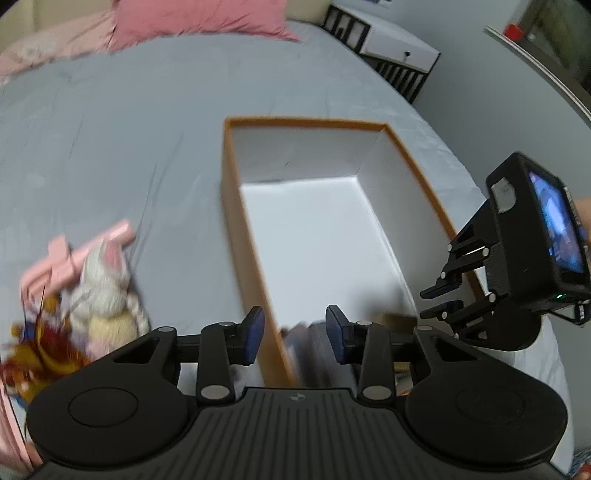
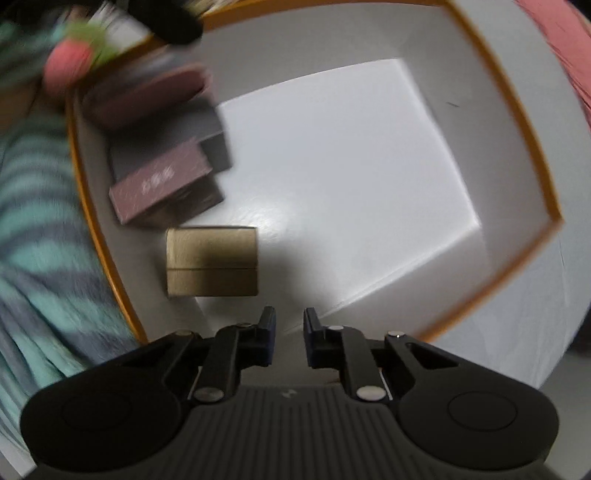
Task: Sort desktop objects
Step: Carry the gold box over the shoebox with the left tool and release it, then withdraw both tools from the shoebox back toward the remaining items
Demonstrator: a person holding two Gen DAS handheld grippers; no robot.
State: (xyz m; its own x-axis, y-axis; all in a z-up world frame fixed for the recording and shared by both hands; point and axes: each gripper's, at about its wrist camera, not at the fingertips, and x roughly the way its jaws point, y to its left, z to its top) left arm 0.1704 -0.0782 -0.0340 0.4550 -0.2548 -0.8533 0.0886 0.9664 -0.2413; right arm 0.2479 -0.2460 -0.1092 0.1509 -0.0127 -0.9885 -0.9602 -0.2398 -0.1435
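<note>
An orange-rimmed white box (image 1: 417,173) lies open on a grey bed; it also shows in the right wrist view (image 2: 517,147). Inside it lie a tan cardboard box (image 2: 211,261), a maroon box (image 2: 162,184) and dark grey boxes (image 2: 207,129). My left gripper (image 1: 294,332) is open and empty, straddling the box's near left wall. My right gripper (image 2: 289,328) is open and empty above the box's near corner; it also shows in the left wrist view (image 1: 441,299). A white plush toy (image 1: 105,284), pink boxes (image 1: 74,258) and red-orange tassels (image 1: 40,350) lie left of the box.
Pink pillows (image 1: 199,18) lie at the head of the bed. A white nightstand (image 1: 391,48) stands beyond the bed. A striped teal cloth (image 2: 33,229) lies left of the box. A blurred pink and green object (image 2: 70,62) sits at the box's far left corner.
</note>
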